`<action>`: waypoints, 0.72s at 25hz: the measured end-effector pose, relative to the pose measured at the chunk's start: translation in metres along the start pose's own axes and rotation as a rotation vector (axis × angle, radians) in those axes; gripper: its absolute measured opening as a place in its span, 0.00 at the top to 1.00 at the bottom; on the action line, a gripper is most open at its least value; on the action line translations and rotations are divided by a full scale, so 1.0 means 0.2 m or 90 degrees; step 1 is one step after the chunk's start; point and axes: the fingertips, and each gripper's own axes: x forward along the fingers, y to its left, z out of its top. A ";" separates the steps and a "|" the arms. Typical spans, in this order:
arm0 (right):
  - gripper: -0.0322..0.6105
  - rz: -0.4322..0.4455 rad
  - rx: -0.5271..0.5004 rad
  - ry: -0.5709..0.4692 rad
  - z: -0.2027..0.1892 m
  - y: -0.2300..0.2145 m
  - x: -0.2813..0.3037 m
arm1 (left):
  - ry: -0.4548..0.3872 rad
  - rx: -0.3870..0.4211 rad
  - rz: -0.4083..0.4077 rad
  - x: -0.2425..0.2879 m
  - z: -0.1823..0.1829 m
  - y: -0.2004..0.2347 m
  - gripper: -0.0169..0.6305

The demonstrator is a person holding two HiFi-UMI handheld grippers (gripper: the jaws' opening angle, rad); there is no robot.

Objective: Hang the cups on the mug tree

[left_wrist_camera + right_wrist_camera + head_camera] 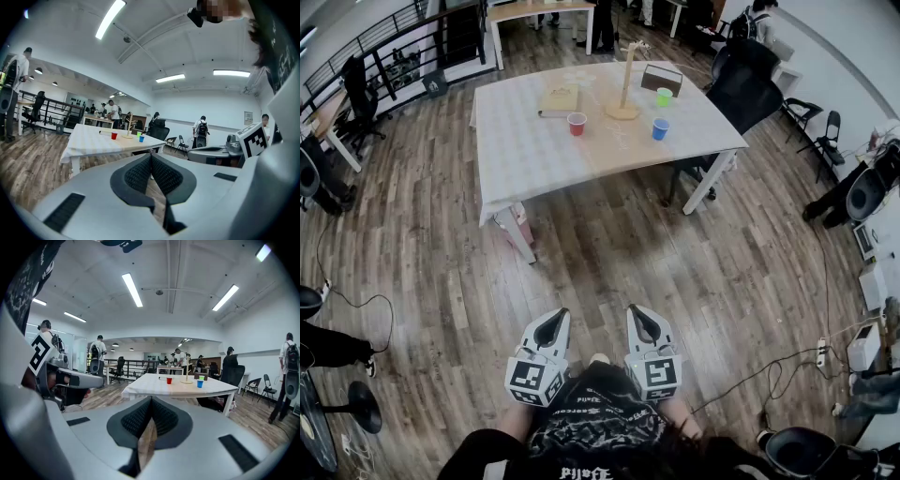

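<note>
A wooden mug tree (625, 80) stands on a white-clothed table (534, 150) far ahead of me. Around it on the table sit a red cup (577, 124), a blue cup (660, 128) and a green cup (664, 96). My left gripper (553, 320) and right gripper (637, 314) hang close to my body over the wooden floor, well short of the table. Both are shut with nothing between the pads. The left gripper view shows its own tips (151, 155) touching, and the right gripper view shows the same (151, 398). The cups show small in both, red cup (169, 380).
A flat wooden box (560, 99) and a dark box (661, 79) also lie on the table. A black office chair (745, 80) stands at its right side. More chairs, desks, floor cables (769, 370) and several people fill the room's edges.
</note>
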 end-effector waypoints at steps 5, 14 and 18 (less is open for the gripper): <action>0.94 -0.031 -0.002 0.005 -0.04 0.02 -0.03 | -0.004 0.001 0.015 -0.08 -0.01 0.08 0.94; 0.94 -0.033 0.031 -0.005 -0.07 -0.03 -0.06 | -0.004 0.010 0.011 -0.09 -0.03 0.04 0.94; 0.94 -0.038 0.032 -0.006 -0.07 -0.10 -0.05 | -0.001 0.016 0.010 -0.04 -0.04 0.01 0.94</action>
